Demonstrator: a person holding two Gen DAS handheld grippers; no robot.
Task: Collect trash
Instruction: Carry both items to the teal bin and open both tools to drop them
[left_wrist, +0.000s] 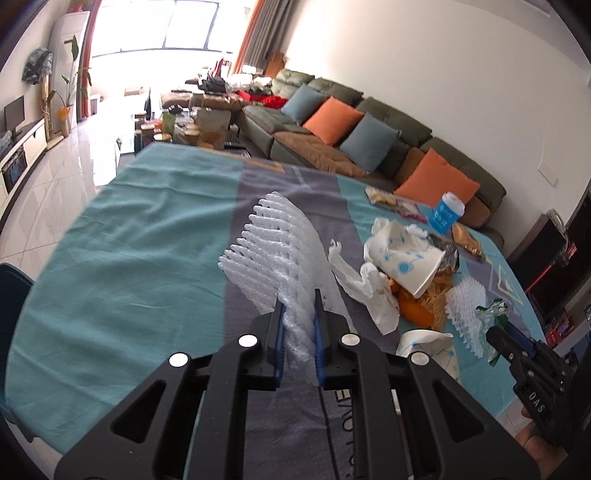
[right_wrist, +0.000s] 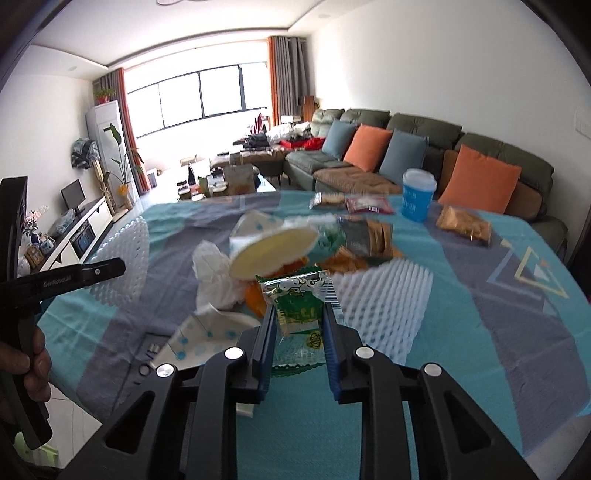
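Note:
My left gripper (left_wrist: 298, 301) is shut on a white foam fruit net (left_wrist: 275, 251) and holds it above the table with the teal and grey cloth (left_wrist: 129, 236). My right gripper (right_wrist: 299, 314) is shut on a green and clear snack wrapper (right_wrist: 297, 306); it shows at the right of the left wrist view (left_wrist: 493, 338). A trash pile lies in the middle: a paper cup with blue dots (left_wrist: 406, 258), crumpled tissue (left_wrist: 369, 291), orange peel (left_wrist: 415, 312), a second foam net (right_wrist: 384, 295) and a flattened dotted cup (right_wrist: 199, 339).
A blue cup with a white lid (right_wrist: 417, 199) and several snack packets (right_wrist: 463, 225) sit at the far side of the table. A green sofa with orange and blue cushions (right_wrist: 406, 155) stands behind. A TV stand (right_wrist: 81, 221) is at the left.

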